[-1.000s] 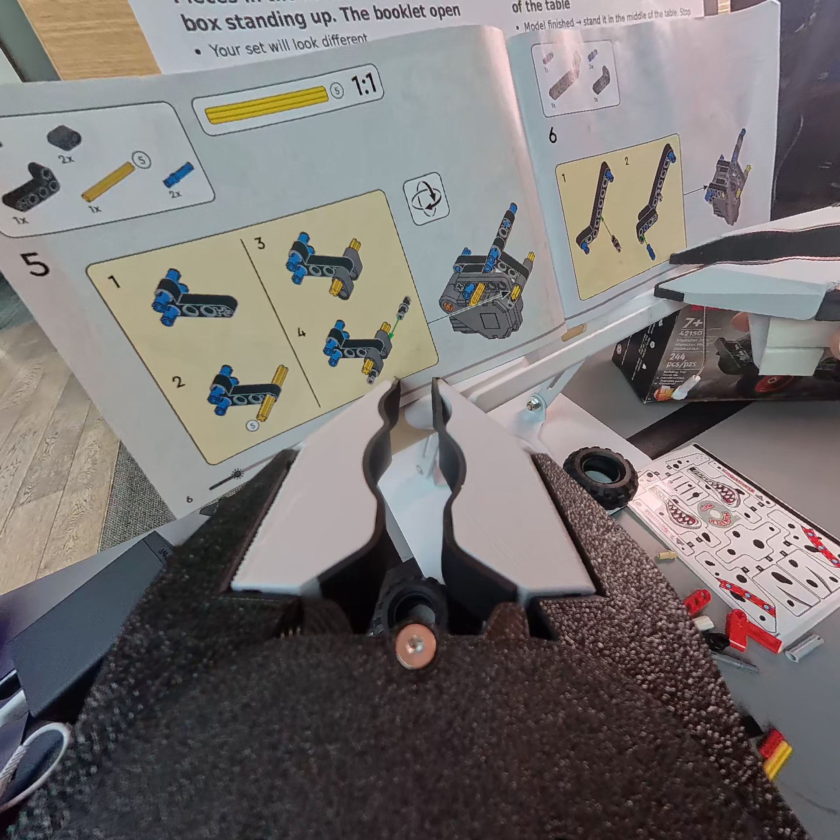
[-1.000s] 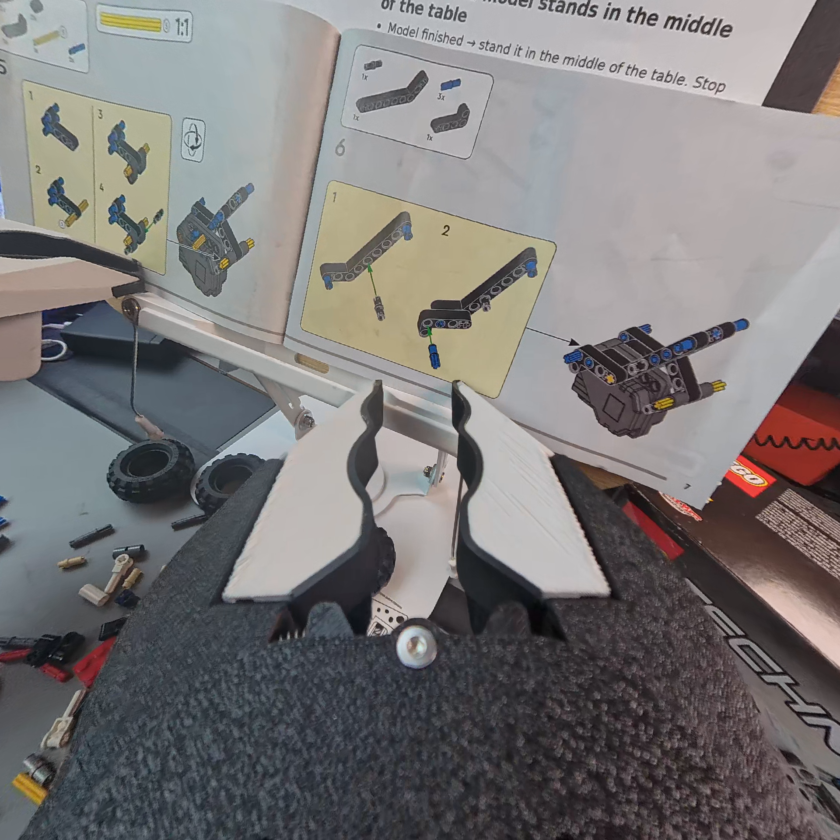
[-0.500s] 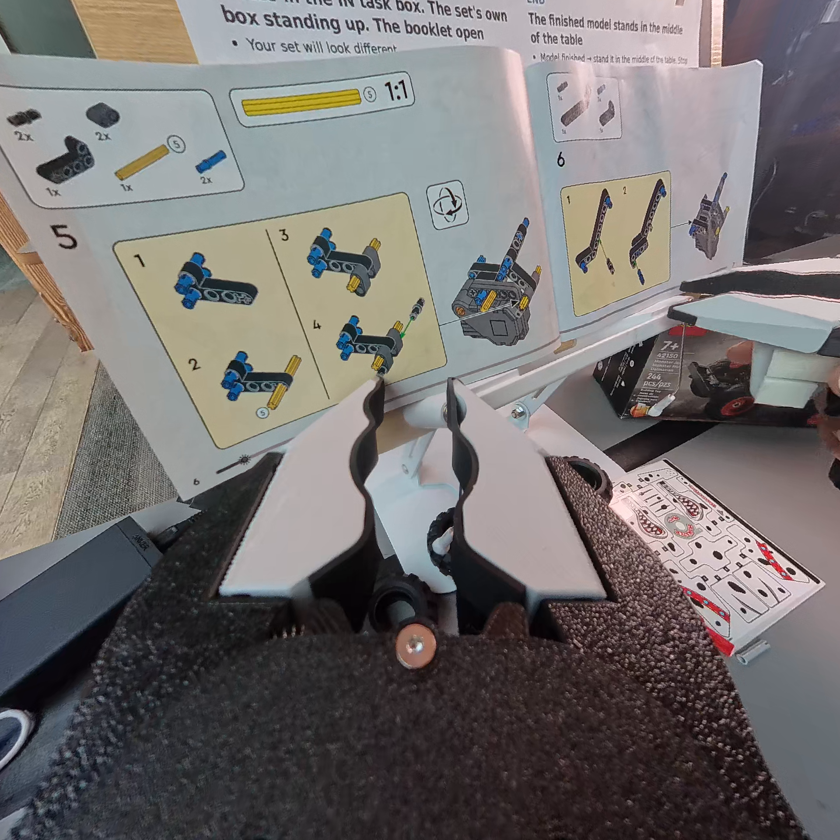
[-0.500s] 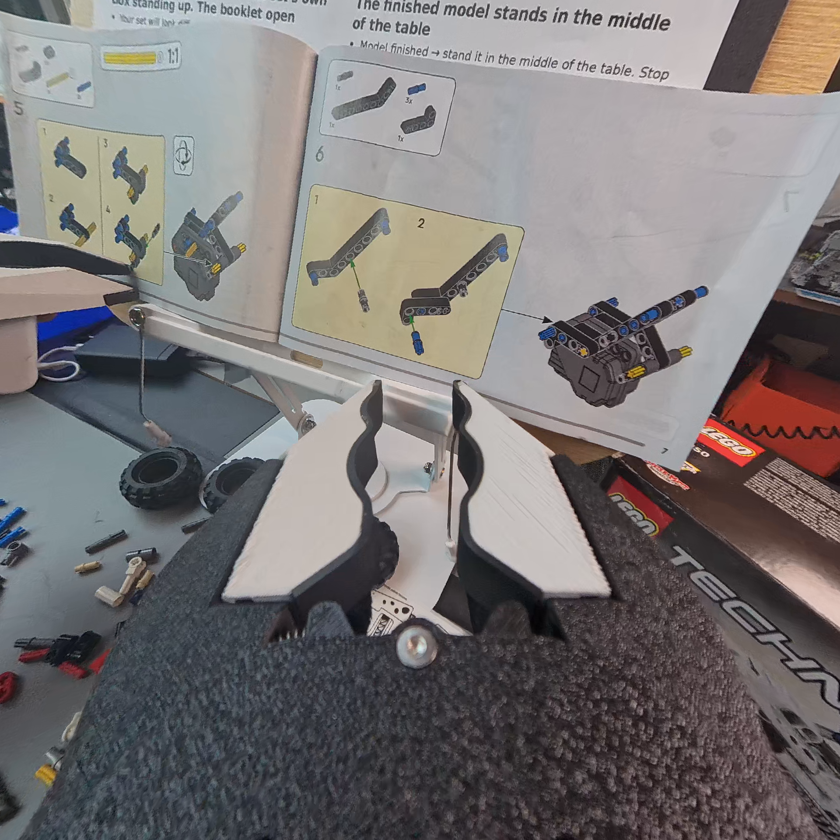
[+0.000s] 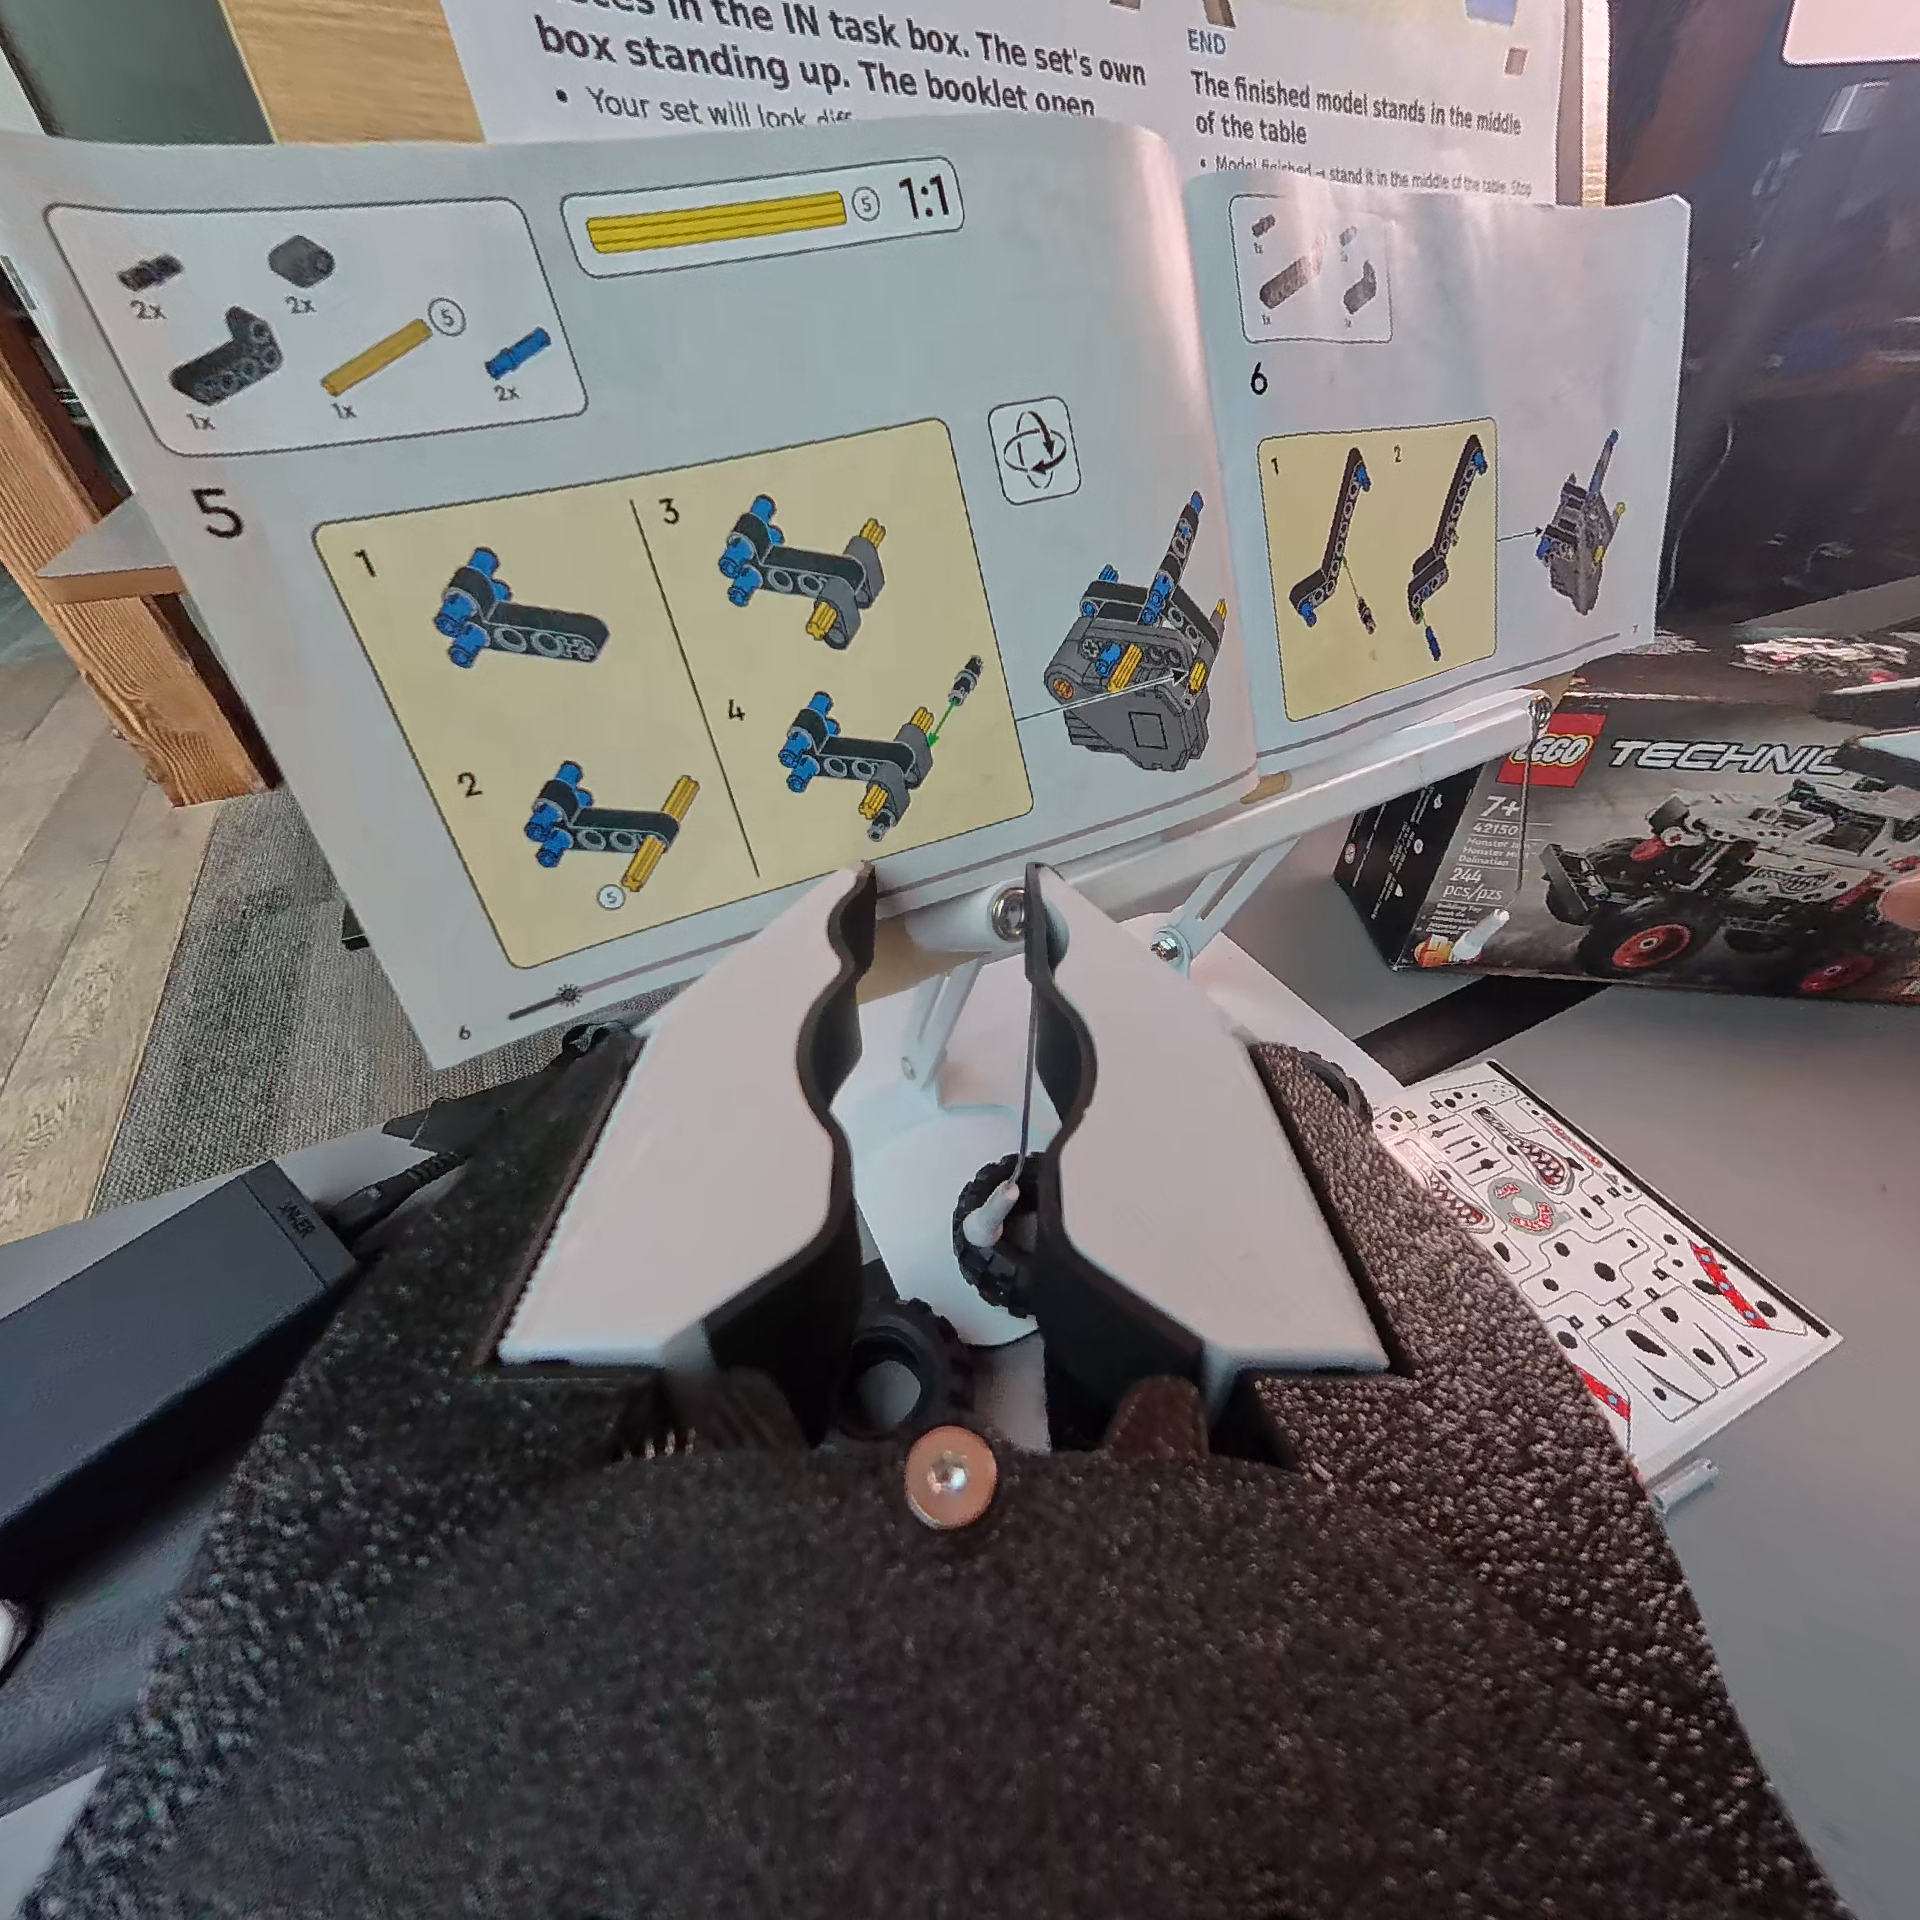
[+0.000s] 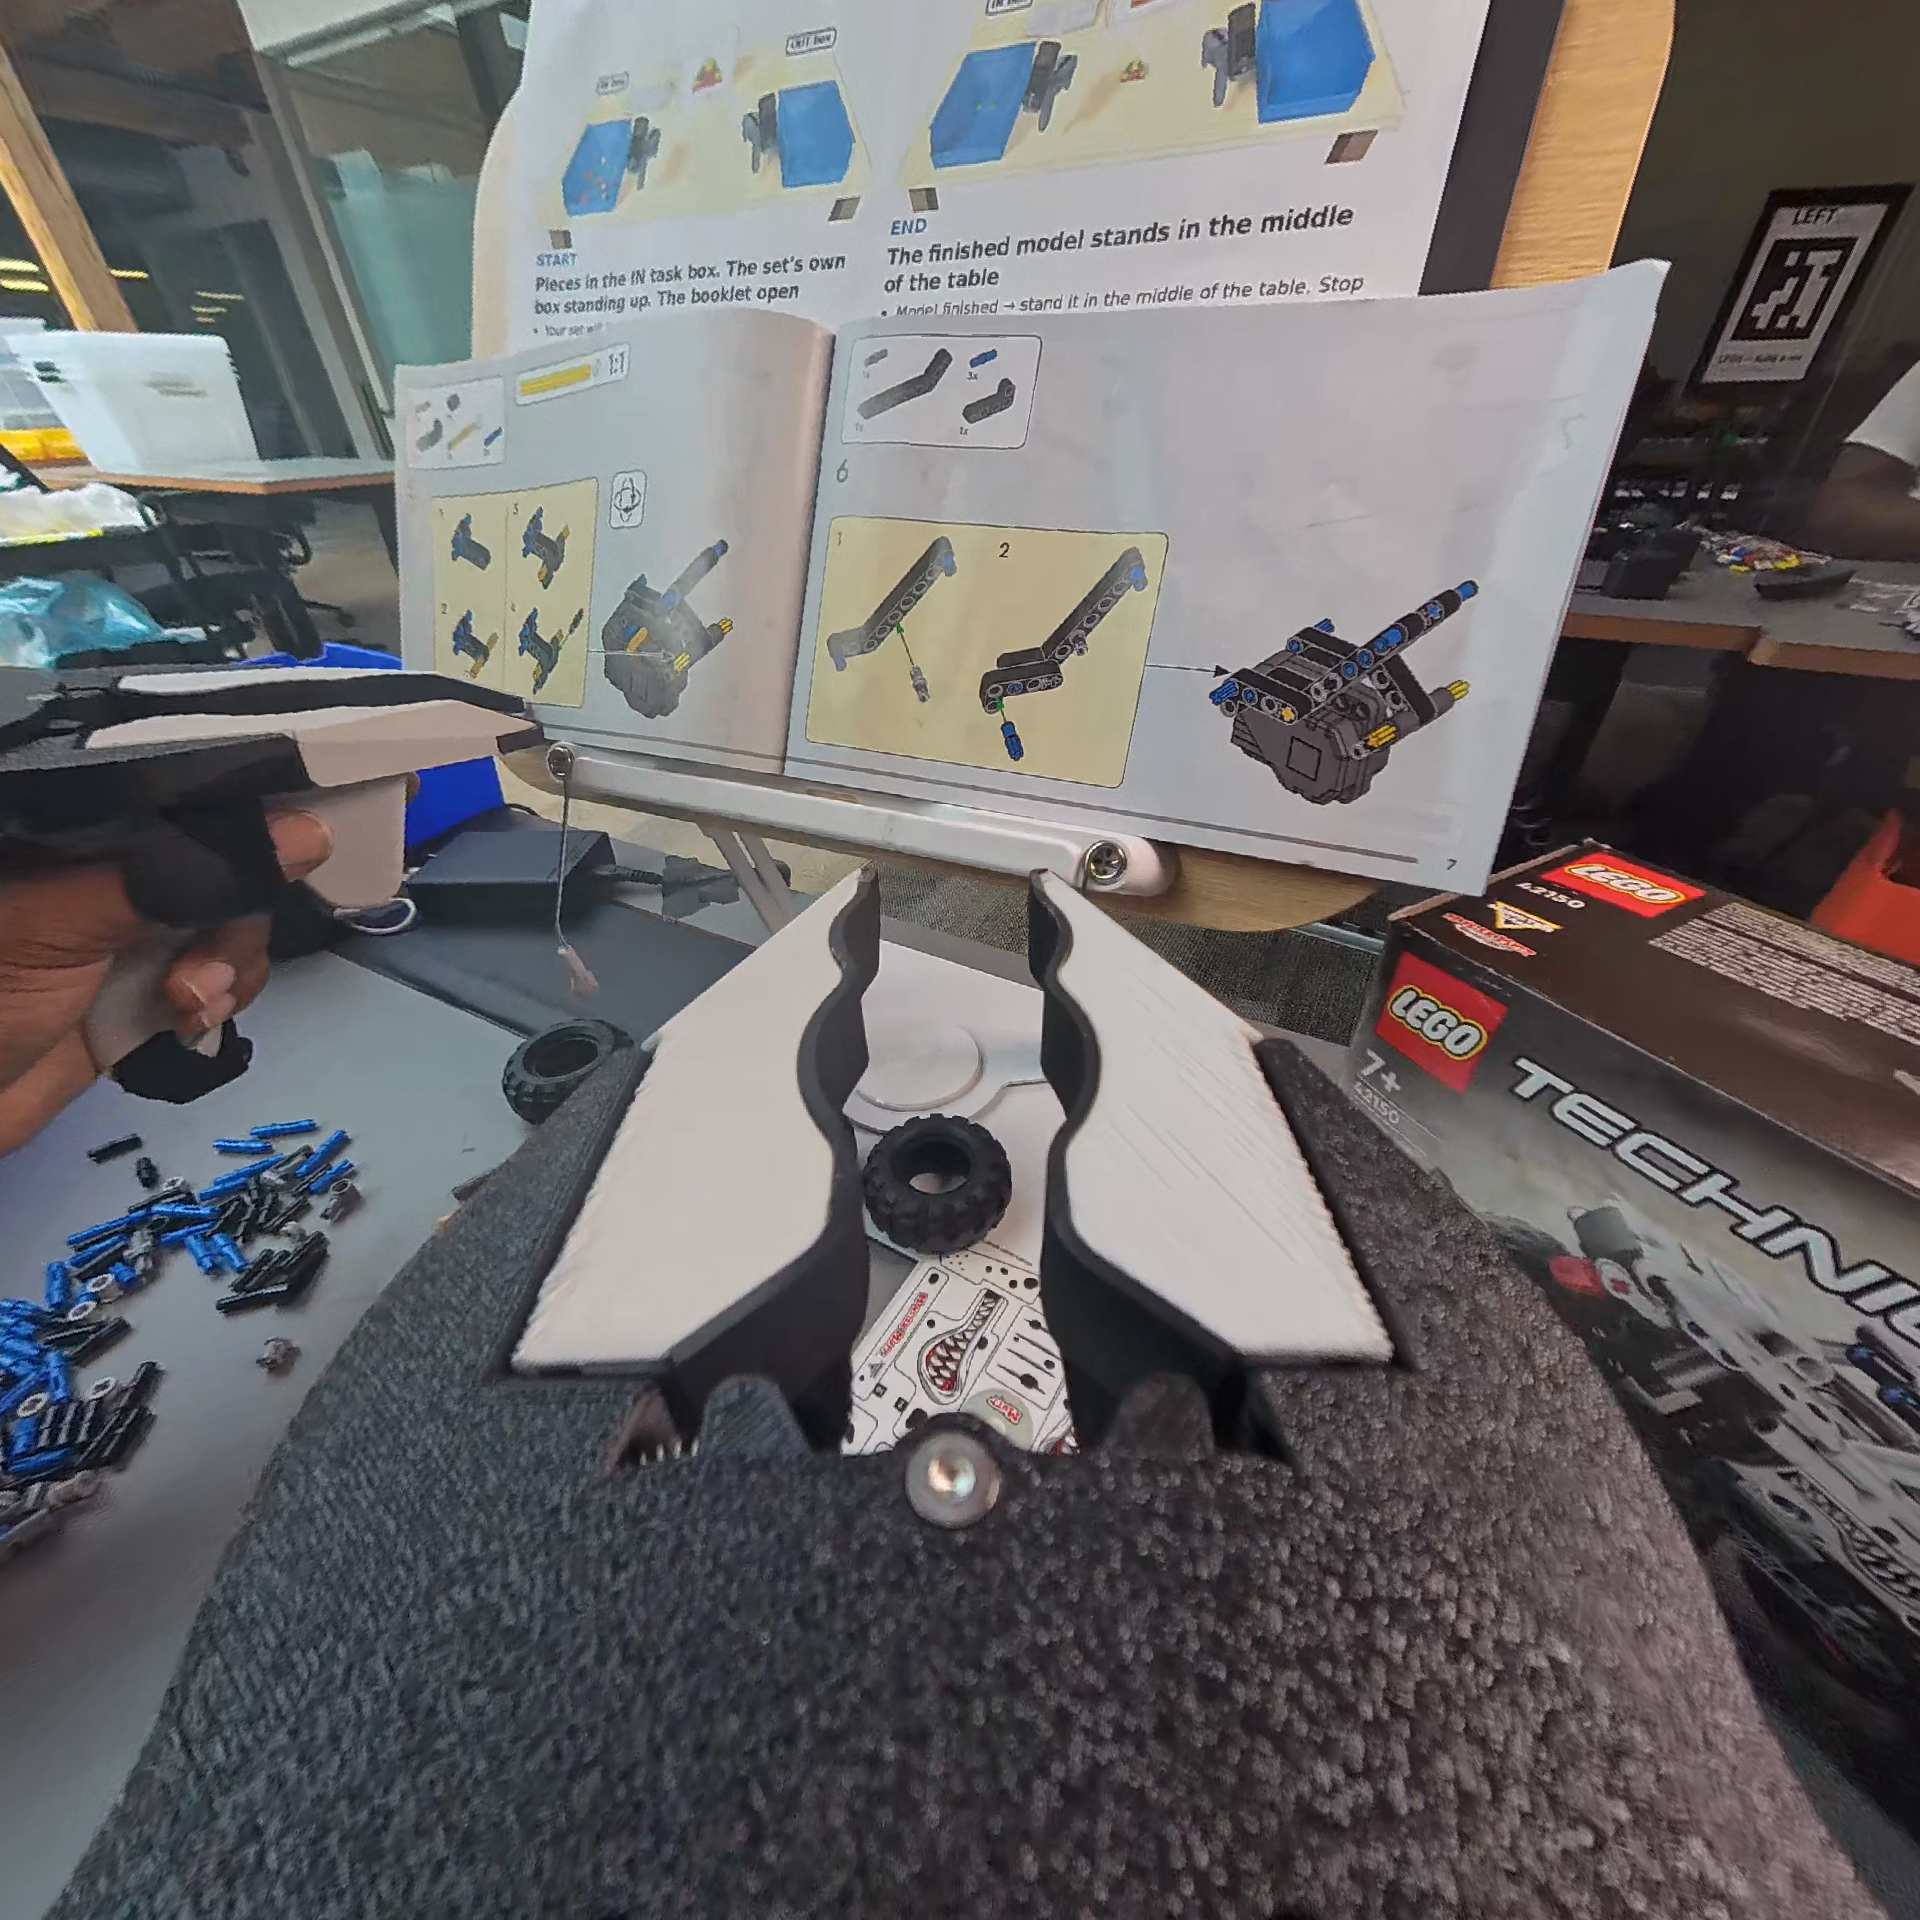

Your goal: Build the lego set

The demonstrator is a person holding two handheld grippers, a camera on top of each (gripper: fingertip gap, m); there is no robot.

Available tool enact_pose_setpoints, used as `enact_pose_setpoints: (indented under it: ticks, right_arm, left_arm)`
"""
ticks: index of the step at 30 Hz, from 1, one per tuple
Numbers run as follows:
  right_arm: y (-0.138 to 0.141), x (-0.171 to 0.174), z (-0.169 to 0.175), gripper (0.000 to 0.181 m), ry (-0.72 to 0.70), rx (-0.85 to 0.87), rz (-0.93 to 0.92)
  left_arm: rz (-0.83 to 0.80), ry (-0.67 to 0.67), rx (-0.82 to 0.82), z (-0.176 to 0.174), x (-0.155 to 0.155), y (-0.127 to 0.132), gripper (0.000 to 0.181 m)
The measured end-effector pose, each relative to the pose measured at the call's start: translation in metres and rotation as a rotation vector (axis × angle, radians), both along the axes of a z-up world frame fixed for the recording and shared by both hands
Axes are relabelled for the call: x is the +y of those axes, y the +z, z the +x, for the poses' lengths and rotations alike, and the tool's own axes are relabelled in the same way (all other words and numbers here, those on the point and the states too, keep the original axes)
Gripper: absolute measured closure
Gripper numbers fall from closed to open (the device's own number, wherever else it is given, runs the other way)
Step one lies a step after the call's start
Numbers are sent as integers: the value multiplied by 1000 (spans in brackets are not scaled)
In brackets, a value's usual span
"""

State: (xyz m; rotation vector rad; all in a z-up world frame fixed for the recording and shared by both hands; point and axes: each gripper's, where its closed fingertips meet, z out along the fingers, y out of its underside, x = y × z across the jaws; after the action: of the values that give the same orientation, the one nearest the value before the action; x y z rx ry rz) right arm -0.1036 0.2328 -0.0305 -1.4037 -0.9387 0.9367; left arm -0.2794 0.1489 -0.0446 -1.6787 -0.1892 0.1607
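The left gripper point(image 5: 945, 894) is holding its jaws apart and empty at frame centre, facing the open booklet point(image 5: 727, 520); a sticker sheet point(image 5: 1590, 1247) is lying lower right.

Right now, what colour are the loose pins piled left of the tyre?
Mostly blue and black pins; the right wrist view shows them best.

Matt paper booklet point(image 6: 1195, 499), knobbly rubber tyre point(image 6: 938, 1184)
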Motion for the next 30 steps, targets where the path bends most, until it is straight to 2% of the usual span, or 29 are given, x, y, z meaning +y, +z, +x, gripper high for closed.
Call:
enact_pose_setpoints:
  ticks: [19,30]
  right_arm:
    - [-12,6,13,157,-7,37,-50]
    - [-21,3,11,159,10,20,-61]
  left_arm:
    - [94,-16,-26,25,-31,10,151]
    - [52,9,-26,14,-25,-9,151]
